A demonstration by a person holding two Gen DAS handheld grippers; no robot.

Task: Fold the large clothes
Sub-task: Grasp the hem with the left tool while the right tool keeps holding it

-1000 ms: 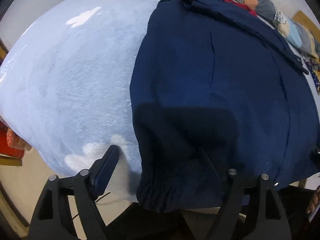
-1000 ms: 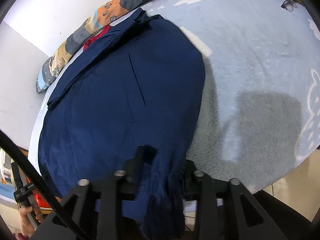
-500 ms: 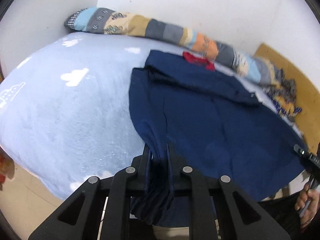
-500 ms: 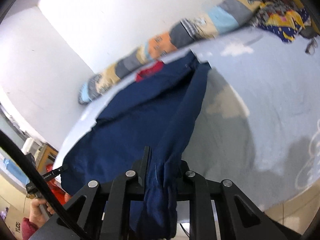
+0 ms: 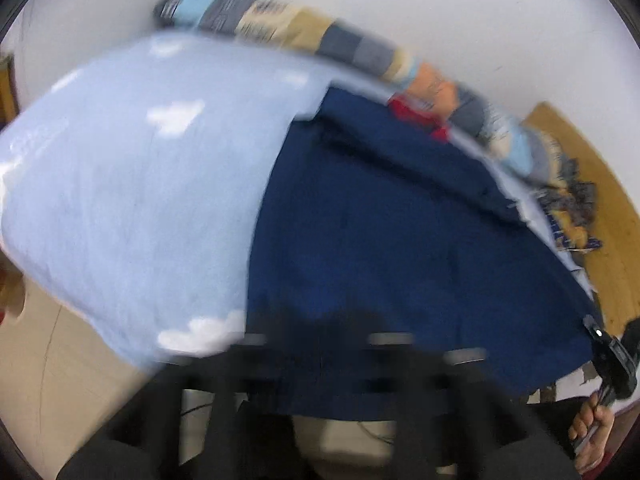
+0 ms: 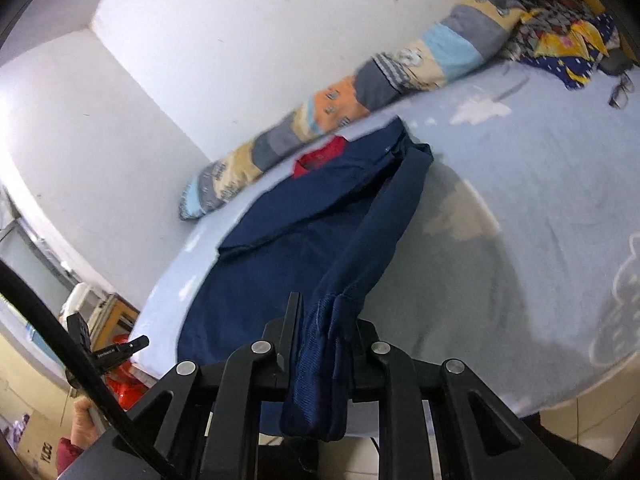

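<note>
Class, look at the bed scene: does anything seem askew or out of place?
One sleeve of the navy blue jacket is lifted off the pale blue bedspread, pinched in the right claw. A red garment peeks out from beneath the collar.

Open bed (image 6: pixel 540 184) right of jacket (image 6: pixel 280 248); open bed left too. Far edge blocked by long pillow (image 6: pixel 360 92), wall behind; glasses (image 6: pixel 621 89) far right.
</note>
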